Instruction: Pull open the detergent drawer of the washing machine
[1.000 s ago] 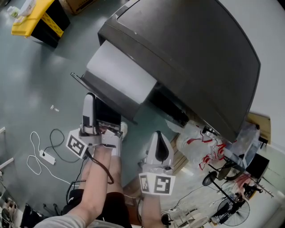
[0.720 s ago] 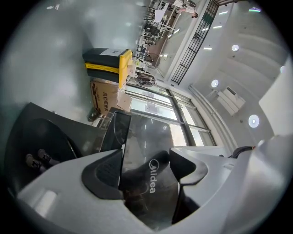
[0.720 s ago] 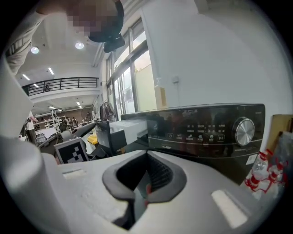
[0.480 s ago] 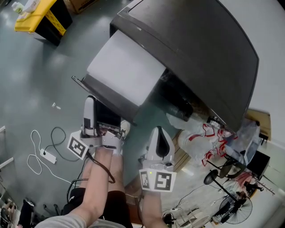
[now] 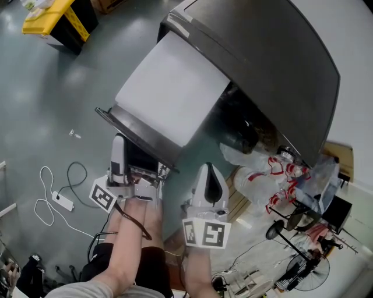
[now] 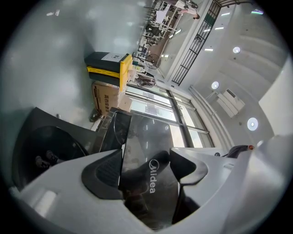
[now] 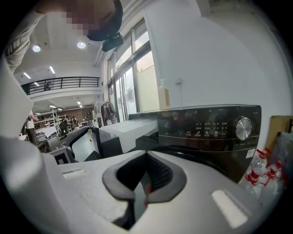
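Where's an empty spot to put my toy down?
Bare grey floor lies between the yellow-and-black box, the white power strip and the pulled-out white drawer. Right of the dark washing machine it's crowded with plastic bags.

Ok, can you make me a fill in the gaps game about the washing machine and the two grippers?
The detergent drawer sticks out of the washing machine, and its top is ____.
The left gripper is clamped on the drawer front, where the name ____ is printed.
The right gripper holds nothing, and its jaws are ____.
The round knob shows in the ____ gripper view.
Missing words: white; Midea; shut; right.
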`<state>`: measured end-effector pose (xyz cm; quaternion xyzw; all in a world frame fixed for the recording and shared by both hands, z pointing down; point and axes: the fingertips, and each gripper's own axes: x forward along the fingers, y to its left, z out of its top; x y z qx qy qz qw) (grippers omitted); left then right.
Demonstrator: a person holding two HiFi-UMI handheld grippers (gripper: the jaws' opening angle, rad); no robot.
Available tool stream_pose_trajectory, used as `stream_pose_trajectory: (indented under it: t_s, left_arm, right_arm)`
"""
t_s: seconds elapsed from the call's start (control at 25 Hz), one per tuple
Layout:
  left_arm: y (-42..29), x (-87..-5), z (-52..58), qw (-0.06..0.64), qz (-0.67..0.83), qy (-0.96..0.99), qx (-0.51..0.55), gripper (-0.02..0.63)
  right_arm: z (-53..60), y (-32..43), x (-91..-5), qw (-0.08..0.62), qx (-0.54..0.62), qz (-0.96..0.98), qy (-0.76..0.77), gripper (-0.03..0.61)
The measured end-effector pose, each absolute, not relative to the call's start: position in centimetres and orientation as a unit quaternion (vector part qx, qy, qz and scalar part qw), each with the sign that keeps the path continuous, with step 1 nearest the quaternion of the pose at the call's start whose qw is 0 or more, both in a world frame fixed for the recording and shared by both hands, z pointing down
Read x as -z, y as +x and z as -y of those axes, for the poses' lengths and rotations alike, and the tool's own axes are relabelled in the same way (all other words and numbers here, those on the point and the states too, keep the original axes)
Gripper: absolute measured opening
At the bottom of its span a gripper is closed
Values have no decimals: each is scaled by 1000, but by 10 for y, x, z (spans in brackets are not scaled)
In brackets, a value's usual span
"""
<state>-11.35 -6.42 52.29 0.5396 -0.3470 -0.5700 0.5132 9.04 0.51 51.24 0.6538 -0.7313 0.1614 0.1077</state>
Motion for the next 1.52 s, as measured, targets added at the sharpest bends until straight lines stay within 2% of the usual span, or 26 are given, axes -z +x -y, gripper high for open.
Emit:
stream_pose_trajectory:
  t_s: [1.16, 1.52]
  left_arm:
    - [-113, -534, 54, 543, 378, 591, 462, 330]
    - [-131, -529, 51, 534, 399, 612, 426, 249]
  right_arm:
    - [-7, 83, -501, 117, -156, 717, 669, 3]
    - [0, 72, -494, 119, -149, 718, 669, 3]
